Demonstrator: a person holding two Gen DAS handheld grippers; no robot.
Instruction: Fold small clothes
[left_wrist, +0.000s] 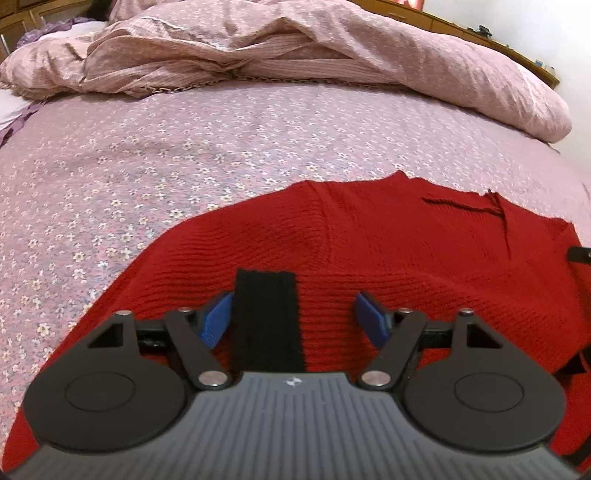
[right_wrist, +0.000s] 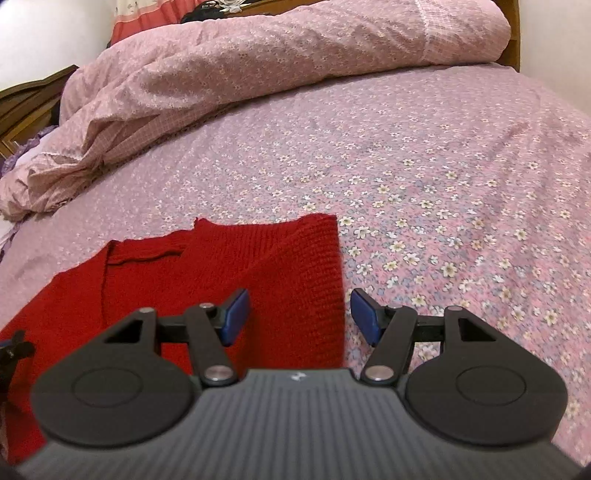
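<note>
A red knit garment (left_wrist: 369, 243) lies on the flowered bedsheet (left_wrist: 147, 155). A black ribbed band (left_wrist: 266, 317) of it sits between the jaws of my left gripper (left_wrist: 293, 317), which is open and hovers low over the knit. In the right wrist view the red garment (right_wrist: 221, 266) lies partly folded, with a straight right edge. My right gripper (right_wrist: 299, 317) is open and straddles that edge, left pad over the knit, right pad over the sheet (right_wrist: 443, 221).
A crumpled pink duvet (left_wrist: 295, 48) lies piled along the far side of the bed; it also shows in the right wrist view (right_wrist: 221, 81). Wooden furniture (right_wrist: 26, 99) stands beyond the bed at the left.
</note>
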